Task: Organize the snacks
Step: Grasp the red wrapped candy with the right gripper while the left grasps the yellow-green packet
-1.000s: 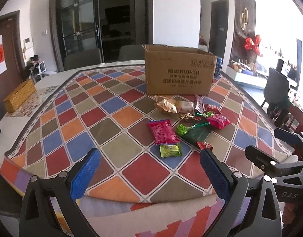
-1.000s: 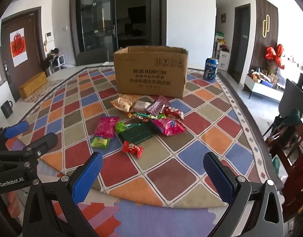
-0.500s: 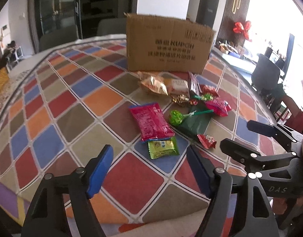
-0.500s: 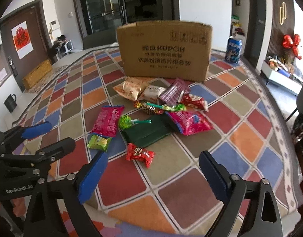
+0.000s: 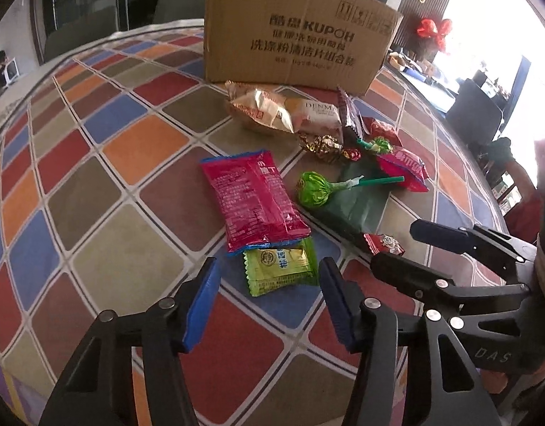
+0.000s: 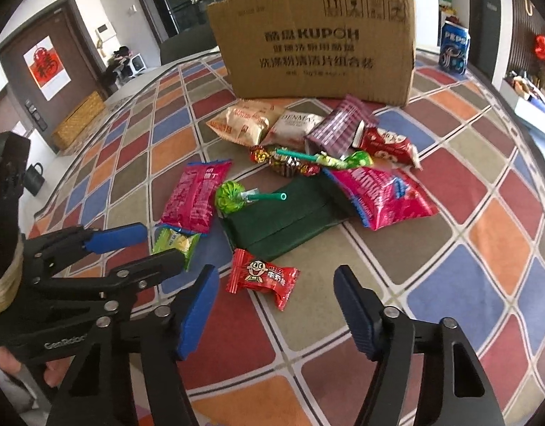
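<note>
The left gripper (image 5: 269,300) has its jaws partly open; they have just been closing, and the small green candy packet (image 5: 279,271) lies just ahead of the blue pads, not pressed by them. The right gripper (image 6: 274,310) also has open jaws that have just been closing, with the red candy (image 6: 262,278) lying flat just ahead of them, untouched. Both point down at the tabletop (image 6: 485,234), which carries a cloth of coloured diamonds. Behind the green packet lies a pink snack bag (image 5: 253,200), touching it. Beside that is a green lollipop (image 5: 313,190) resting on a dark green pack (image 6: 283,220). Farther back more snacks are heaped in front of the cardboard box (image 6: 315,42), which stands upright. A blue can (image 6: 453,48) stands to the right of the box.
</note>
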### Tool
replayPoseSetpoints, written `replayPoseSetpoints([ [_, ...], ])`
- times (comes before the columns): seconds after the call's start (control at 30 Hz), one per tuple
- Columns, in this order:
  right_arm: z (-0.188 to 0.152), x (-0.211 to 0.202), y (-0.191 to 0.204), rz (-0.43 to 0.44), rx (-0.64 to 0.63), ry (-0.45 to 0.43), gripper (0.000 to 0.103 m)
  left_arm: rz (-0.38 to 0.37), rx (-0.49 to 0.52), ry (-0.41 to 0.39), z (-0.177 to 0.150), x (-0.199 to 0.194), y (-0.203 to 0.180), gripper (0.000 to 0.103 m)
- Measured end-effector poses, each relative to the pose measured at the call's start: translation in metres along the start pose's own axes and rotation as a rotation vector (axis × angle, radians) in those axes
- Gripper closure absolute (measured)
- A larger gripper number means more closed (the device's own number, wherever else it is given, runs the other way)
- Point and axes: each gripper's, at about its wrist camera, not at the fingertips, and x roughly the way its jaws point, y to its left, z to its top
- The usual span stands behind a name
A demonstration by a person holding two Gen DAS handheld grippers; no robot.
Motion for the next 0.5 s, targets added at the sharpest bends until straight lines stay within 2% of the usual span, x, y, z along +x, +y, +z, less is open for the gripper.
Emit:
replayPoseSetpoints([
  [0.17,0.0010,0.0061,-0.0045,0.020,0.019,0.015,0.040,0.015,0.002,-0.001,0.0034,0.0046,-0.0035,0.053],
  [0.33,0.0024,0.0072,-0.0038,0.018,0.027,0.015,0.042,0.016,-0.001,0.003,0.0051,0.0059,-0.0067,0.062],
  [0.5,0.0012,0.0070,-0.0002,0.013,0.006,0.018,0.053,-0.014,-0.009,0.010,0.0025,0.0047,-0.0088,0.070],
])
